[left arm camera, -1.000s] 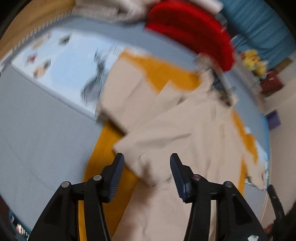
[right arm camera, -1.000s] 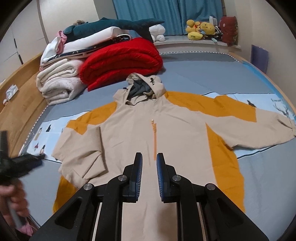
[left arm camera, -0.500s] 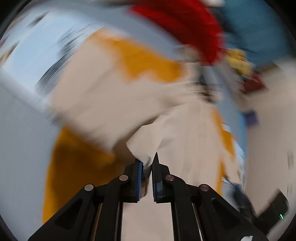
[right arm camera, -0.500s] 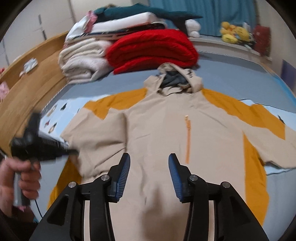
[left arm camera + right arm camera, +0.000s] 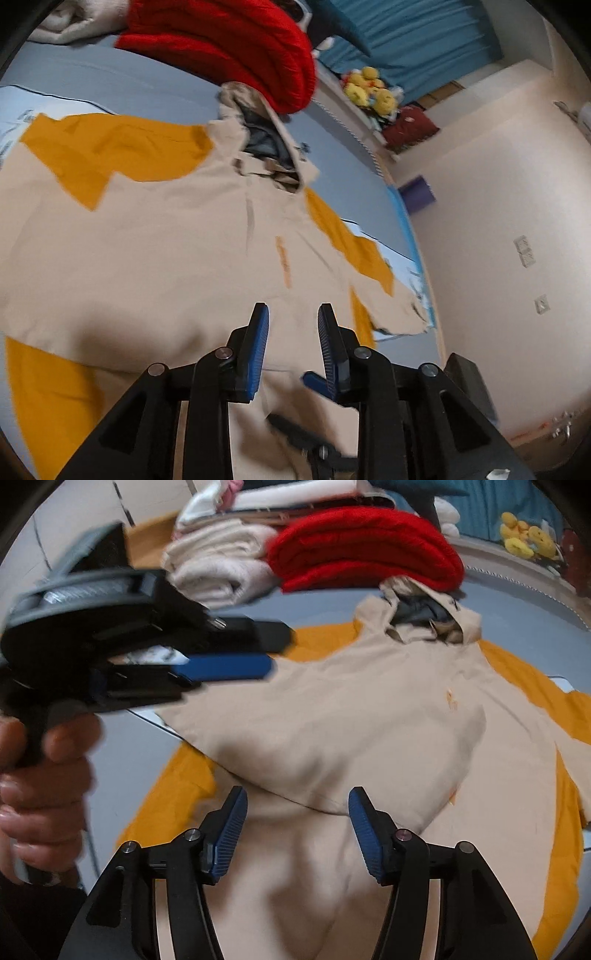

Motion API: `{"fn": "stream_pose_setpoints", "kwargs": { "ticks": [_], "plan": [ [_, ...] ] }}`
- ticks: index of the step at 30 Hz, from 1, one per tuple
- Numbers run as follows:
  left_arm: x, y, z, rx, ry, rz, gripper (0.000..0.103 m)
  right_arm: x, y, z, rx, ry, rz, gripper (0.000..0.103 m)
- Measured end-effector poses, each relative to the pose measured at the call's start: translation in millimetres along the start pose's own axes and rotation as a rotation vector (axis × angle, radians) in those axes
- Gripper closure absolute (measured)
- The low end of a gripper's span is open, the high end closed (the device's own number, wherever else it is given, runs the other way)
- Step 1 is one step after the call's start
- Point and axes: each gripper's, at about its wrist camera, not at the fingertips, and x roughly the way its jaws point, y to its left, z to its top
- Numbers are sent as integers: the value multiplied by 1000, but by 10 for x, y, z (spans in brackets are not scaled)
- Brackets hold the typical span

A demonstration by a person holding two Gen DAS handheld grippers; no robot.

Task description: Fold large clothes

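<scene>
Grey bed [image 5: 110,85]; beige-and-orange hooded jacket [image 5: 369,716] spread flat, left sleeve folded in.

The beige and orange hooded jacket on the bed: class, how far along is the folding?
Done: the jacket lies flat, one sleeve folded across its chest. In hand: nothing; the left gripper and right gripper hover open, jaws just opening. Left: the far sleeve still spread, then body and hood.
</scene>
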Motion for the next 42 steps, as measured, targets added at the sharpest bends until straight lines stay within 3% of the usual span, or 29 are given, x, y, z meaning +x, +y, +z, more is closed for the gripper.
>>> {"fn": "stream_pose_setpoints", "kwargs": {
  "ticks": [3, 5, 7, 9, 12, 14, 16, 19, 21, 24, 26, 32, 42],
  "plan": [
    [-154, 185, 15, -7, -45, 110, 79, 232, -213, -38, 69, 92, -113, 45],
    [-239, 270, 47, 7, -82, 242, 79, 348, -477, -71, 178, 142, -190, 45],
    [-298, 376, 73, -3, -108, 355, 79, 404, -729, -106, 293, 165, -210, 45],
    [-364, 484, 93, -33, -128, 398, 79, 445, -899, -132, 367, 173, -204, 45],
    [-438, 615, 124, -67, -146, 427, 79, 512, -1031, -134, 447, 173, -134, 45],
    [-465, 664, 133, -75, -156, 449, 79, 551, -1070, -111, 479, 162, -82, 62],
    [-491, 728, 143, -86, -161, 473, 79, 590, -1057, -75, 464, 157, -87, 91],
    [-519, 780, 164, -91, -172, 524, 79, 512, -1070, -7, 450, 102, -88, 95],
    [-546, 810, 171, -90, -177, 546, 79, 296, -1083, 78, 436, 13, -100, 97],
    [-542, 846, 184, -96, -171, 557, 79, -31, -1177, 227, 417, -121, -156, 98],
    [-511, 883, 168, -98, -155, 566, 79, -211, -1318, 299, 412, -181, -240, 98],
    [-289, 1007, 100, -114, -52, 562, 79, -347, -1856, 230, 498, -162, -386, 99],
    [-236, 1047, 62, -129, -38, 538, 79, -572, -2199, 357, 503, -252, -445, 103]
  ]
}}
